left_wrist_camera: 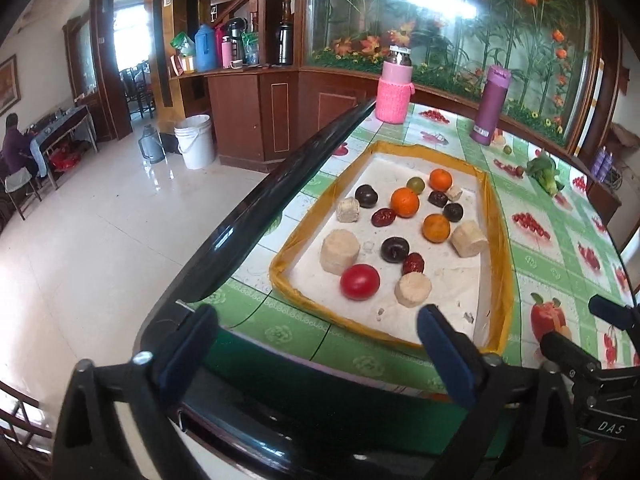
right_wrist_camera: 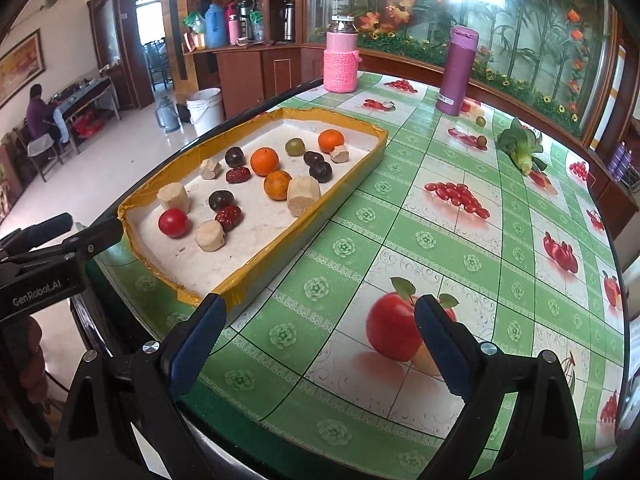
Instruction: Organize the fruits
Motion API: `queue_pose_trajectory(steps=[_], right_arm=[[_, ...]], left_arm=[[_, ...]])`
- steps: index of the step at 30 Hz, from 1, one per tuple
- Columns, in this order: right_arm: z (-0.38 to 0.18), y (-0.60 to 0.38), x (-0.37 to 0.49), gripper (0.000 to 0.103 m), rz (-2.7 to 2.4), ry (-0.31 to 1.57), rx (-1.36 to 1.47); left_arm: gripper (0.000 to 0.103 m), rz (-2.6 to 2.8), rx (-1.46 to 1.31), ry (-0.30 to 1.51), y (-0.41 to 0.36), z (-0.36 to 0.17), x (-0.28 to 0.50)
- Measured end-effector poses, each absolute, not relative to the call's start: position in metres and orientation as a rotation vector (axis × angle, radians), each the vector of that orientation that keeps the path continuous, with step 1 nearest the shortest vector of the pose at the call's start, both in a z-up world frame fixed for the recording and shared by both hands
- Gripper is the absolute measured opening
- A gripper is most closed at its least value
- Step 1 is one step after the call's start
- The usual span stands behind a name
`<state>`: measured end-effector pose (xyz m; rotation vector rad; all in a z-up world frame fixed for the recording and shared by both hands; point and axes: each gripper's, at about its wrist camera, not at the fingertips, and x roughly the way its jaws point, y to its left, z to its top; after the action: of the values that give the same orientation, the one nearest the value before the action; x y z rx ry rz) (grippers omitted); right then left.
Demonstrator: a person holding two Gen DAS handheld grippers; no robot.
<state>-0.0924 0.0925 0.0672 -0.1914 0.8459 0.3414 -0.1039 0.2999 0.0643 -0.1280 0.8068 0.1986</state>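
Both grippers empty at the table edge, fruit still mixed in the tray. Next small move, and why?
Probably ease the left gripper forward over the red tomato: its jaws stand open and empty, and the tomato is the nearest fruit in the tray, with free space on its near side.

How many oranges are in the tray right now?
3. One orange sits at the far end beside the green fruit, one orange is mid-tray, and one orange lies nearer, touching a beige block. None seem hidden.

Two wrist views angled down from the table's near edge, sharing the tray (left_wrist_camera: 496, 216) (right_wrist_camera: 352, 168).
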Motion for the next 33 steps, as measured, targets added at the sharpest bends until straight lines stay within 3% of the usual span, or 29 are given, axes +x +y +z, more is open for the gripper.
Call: queue_pose_trajectory(steps=[33], right_arm=[[0.075, 0.083, -0.096, 0.095, 0.286, 0.817, -0.209]], left_arm=[[0.103, 0.146, -0.099, 0.697, 0.292, 0.074, -0.114]])
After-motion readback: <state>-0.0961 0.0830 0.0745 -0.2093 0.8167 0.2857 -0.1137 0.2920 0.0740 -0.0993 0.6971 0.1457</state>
